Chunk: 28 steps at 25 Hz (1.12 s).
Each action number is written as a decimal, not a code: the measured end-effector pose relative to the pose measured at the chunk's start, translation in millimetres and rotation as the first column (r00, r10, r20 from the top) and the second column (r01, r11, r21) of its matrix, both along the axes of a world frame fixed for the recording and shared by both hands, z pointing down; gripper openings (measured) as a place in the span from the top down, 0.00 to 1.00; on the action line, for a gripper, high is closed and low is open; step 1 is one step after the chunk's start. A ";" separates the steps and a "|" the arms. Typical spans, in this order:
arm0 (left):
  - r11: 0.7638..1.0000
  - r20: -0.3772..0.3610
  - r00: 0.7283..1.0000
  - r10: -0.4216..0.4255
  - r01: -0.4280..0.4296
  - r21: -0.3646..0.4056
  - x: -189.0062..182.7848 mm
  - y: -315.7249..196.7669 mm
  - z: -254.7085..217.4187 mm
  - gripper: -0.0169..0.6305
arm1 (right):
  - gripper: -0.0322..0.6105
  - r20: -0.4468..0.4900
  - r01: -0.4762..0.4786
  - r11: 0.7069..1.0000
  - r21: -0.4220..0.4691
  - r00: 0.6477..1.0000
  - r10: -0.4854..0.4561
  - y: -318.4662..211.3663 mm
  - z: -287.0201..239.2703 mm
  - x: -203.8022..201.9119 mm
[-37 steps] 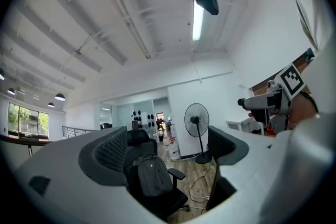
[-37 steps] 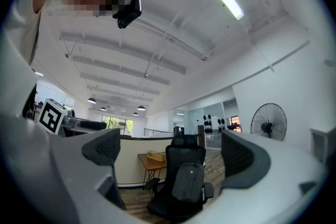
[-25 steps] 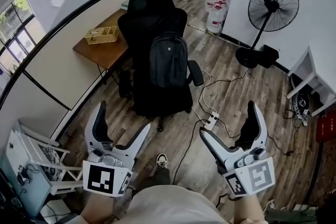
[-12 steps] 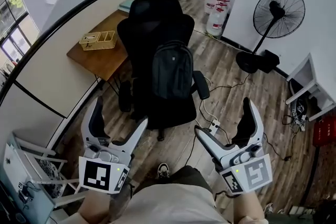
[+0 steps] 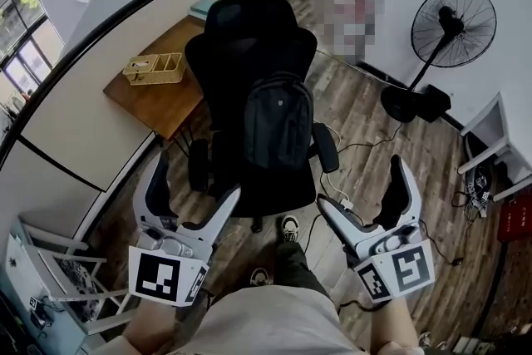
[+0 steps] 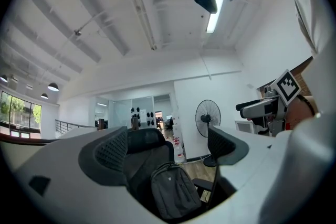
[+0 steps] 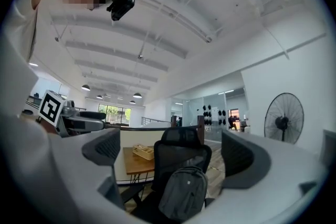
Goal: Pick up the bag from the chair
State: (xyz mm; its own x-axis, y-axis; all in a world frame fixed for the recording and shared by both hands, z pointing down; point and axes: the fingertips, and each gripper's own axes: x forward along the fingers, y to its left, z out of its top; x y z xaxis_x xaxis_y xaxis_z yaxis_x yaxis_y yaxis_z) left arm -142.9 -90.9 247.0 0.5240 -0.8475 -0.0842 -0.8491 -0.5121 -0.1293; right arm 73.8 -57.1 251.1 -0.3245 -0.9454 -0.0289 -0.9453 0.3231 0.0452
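Note:
A dark grey backpack (image 5: pixel 278 120) stands upright on the seat of a black office chair (image 5: pixel 249 37), leaning on its backrest. Both gripper views show the backpack (image 6: pixel 173 191) (image 7: pixel 184 191) framed between the jaws, some way off. My left gripper (image 5: pixel 193 194) is open, held low in front of the chair's left side. My right gripper (image 5: pixel 366 194) is open as well, low and to the right of the chair. Neither touches the bag or the chair. The person's foot (image 5: pixel 288 227) is near the chair base.
A wooden desk (image 5: pixel 162 91) with a wicker tray (image 5: pixel 154 69) stands left of the chair against a curved railing. A standing fan (image 5: pixel 445 33) is at the right. A power strip and cables (image 5: pixel 345 204) lie on the floor by the chair. White furniture (image 5: pixel 490 145) sits far right.
The view has closed in on the chair and both grippers have come nearer to it. The person's foot has stepped forward toward the chair base. Both grippers stay open.

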 end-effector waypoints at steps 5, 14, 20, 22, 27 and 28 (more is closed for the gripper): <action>0.999 -0.024 0.999 -0.032 0.031 -0.014 13.3 -45.8 4.9 0.27 | 0.02 -0.014 0.028 0.999 -0.026 0.999 -0.029 -50.9 12.1 21.6; 0.997 -0.008 0.997 -0.082 0.082 -0.006 62.3 -150.6 -0.7 0.27 | 0.02 0.000 0.074 0.997 -0.032 0.997 -0.074 -165.9 12.2 74.5; 0.991 0.020 0.991 -0.133 0.134 -0.024 95.0 -209.4 0.5 0.27 | 0.02 0.016 0.122 0.992 -0.031 0.992 -0.122 -238.8 8.1 107.9; 0.988 0.029 0.988 -0.152 0.153 -0.021 102.6 -225.0 1.5 0.27 | 0.02 0.021 0.141 0.990 -0.030 0.990 -0.140 -259.1 9.3 115.5; 0.981 0.039 0.981 -0.191 0.192 -0.037 111.6 -250.8 8.0 0.27 | 0.02 0.015 0.175 0.983 -0.047 0.985 -0.174 -296.4 20.2 125.1; 0.980 0.043 0.980 -0.194 0.196 -0.040 112.5 -254.7 8.7 0.27 | 0.02 0.018 0.179 0.982 -0.053 0.984 -0.179 -302.1 22.4 125.4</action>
State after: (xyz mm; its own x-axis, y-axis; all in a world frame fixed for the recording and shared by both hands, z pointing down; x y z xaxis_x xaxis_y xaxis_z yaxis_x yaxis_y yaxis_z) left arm -30.4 -345.6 255.7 0.3502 -0.9363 -0.0281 -0.9282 -0.3428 -0.1449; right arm 199.2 -359.2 273.6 -0.4886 -0.8724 0.0152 -0.8723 0.4888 0.0113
